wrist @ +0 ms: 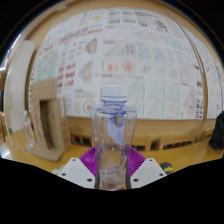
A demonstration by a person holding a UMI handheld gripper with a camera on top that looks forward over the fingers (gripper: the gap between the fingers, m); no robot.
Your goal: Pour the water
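A clear plastic water bottle (113, 135) with a pale cap stands upright between my fingers. My gripper (113, 166) is shut on the bottle's lower body, the purple pads (91, 160) pressing on it from both sides. The bottle is held above a yellowish wooden table (30, 155). No cup or other vessel shows in this view.
A wall covered with printed sheets (130, 60) rises behind the table. A tall cardboard box (45, 120) stands at the left by the wall. A dark object (218, 130) sits at the far right.
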